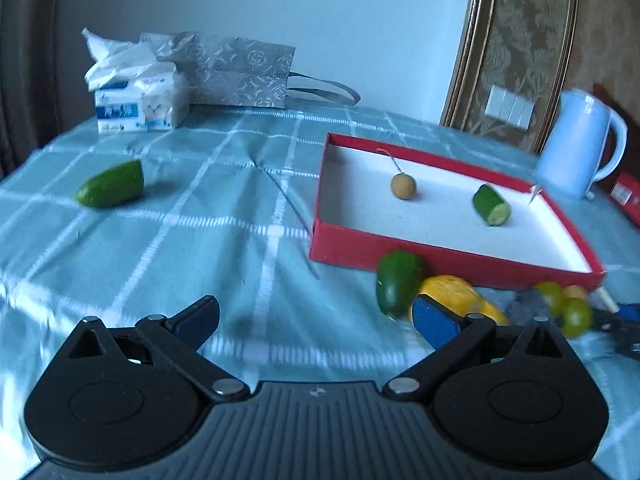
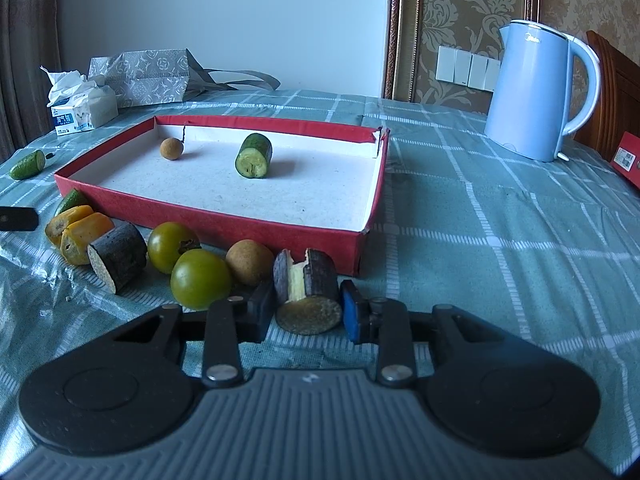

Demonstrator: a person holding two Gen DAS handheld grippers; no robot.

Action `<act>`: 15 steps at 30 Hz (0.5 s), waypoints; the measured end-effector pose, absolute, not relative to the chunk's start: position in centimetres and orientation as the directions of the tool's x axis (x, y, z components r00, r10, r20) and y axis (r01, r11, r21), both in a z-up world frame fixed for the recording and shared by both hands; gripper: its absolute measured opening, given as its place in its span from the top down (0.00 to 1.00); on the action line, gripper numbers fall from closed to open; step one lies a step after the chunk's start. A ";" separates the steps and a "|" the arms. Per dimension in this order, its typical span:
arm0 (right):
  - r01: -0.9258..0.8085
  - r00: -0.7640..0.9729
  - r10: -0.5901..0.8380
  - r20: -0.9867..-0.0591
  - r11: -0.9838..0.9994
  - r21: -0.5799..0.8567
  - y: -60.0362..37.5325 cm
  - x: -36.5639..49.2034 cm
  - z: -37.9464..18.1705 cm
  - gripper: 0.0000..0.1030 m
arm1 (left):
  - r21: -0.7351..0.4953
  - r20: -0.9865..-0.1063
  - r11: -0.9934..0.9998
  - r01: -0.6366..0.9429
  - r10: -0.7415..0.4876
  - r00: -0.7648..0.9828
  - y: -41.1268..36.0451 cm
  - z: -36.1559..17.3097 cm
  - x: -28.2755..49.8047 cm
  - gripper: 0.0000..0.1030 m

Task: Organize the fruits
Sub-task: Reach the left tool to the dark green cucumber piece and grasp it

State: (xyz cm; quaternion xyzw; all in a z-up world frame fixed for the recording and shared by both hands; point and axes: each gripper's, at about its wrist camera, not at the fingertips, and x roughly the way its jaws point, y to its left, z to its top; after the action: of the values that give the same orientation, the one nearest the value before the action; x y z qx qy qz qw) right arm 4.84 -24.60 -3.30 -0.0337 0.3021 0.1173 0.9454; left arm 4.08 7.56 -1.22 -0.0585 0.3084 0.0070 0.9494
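Note:
A red tray [image 2: 280, 232] with a white floor holds a brown longan [image 2: 172, 147] and a cucumber piece [image 2: 253, 156]. In front of it lie two yellow pieces [image 2: 80, 234], a dark chunk [image 2: 118, 256], two green tomatoes [image 2: 200, 278], a longan [image 2: 249, 262] and another dark chunk [image 2: 308, 296]. My right gripper [image 2: 308, 316] is open, its jaws on either side of that chunk. My left gripper [image 1: 316, 318] is open and empty above the cloth, left of the tray [image 1: 440, 256]. A cucumber piece [image 1: 110, 190] lies far left; a green piece [image 1: 396, 282] lies by the tray.
A light blue kettle [image 2: 540, 92] stands behind the tray at right. A tissue pack [image 2: 82, 110] and a grey gift bag [image 2: 140, 76] sit at the back left. A red box [image 2: 628, 160] is at the right edge. The table has a teal checked cloth [image 2: 500, 240].

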 end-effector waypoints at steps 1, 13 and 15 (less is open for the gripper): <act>-0.242 0.790 0.201 -0.579 0.970 0.007 -24.5 4.8 -3.3 0.70 | -0.097 -0.591 0.994 -0.050 -0.017 0.807 7.5 -1.3 4.5 0.00; -0.242 0.790 0.201 -0.579 0.970 0.007 -24.5 4.8 -3.3 0.70 | -0.142 -0.617 0.987 0.074 -0.147 0.773 7.9 -1.3 7.6 0.00; -0.242 0.790 0.201 -0.579 0.970 0.006 -24.6 4.8 -3.3 0.70 | -0.172 -0.630 0.982 0.082 -0.173 0.757 8.1 -1.3 8.4 0.00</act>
State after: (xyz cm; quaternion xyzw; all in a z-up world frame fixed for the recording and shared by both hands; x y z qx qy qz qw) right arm 4.84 -24.58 -3.31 -0.0345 0.3021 0.1171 0.9454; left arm 8.43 8.14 -1.31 -0.0668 0.3419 -0.0683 0.9349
